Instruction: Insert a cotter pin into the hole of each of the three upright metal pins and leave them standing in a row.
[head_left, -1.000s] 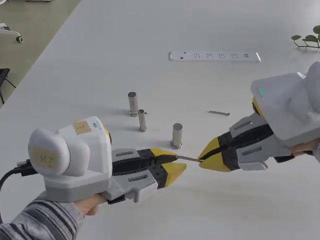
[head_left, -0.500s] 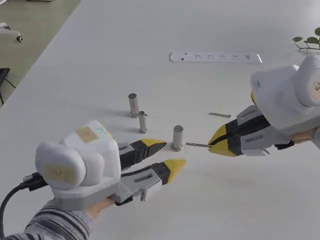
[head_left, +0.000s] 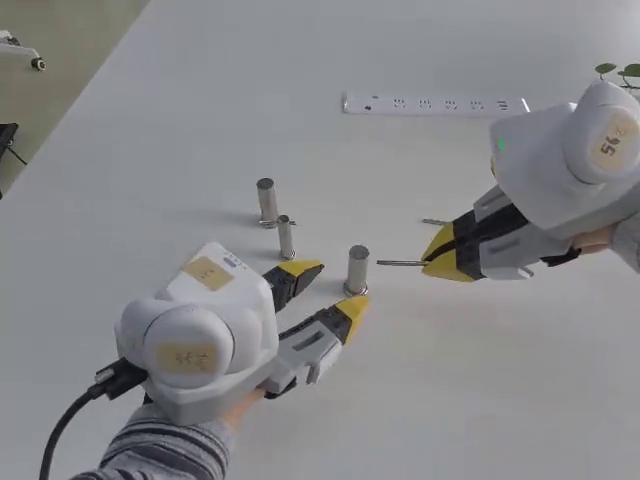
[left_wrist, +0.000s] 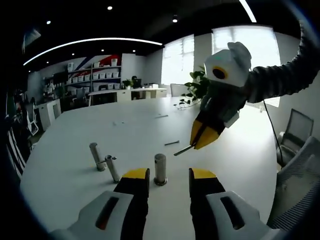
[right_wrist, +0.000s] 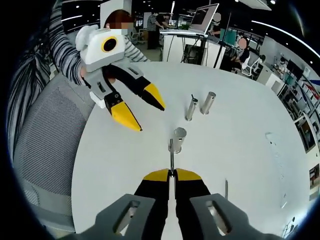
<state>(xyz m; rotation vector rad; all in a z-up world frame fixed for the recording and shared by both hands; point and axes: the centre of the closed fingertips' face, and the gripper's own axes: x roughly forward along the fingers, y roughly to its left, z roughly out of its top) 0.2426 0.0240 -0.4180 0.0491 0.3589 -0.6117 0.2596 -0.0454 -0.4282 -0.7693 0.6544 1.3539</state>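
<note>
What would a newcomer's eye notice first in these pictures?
The right tongs, shut on a thin cotter pin, point it at the nearest metal pin, at the centre of the head view. The open left tongs face that pin from the near side. A second metal pin and a third metal pin stand behind, to the left.

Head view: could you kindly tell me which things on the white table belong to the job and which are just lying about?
Job: upright grey metal pins: near pin, middle pin, far pin; thin metal cotter pin clamped in the right gripper; spare thin metal cotter pin lying flat; open left gripper.
Lying about: long white power strip; green leafy plant.
</note>
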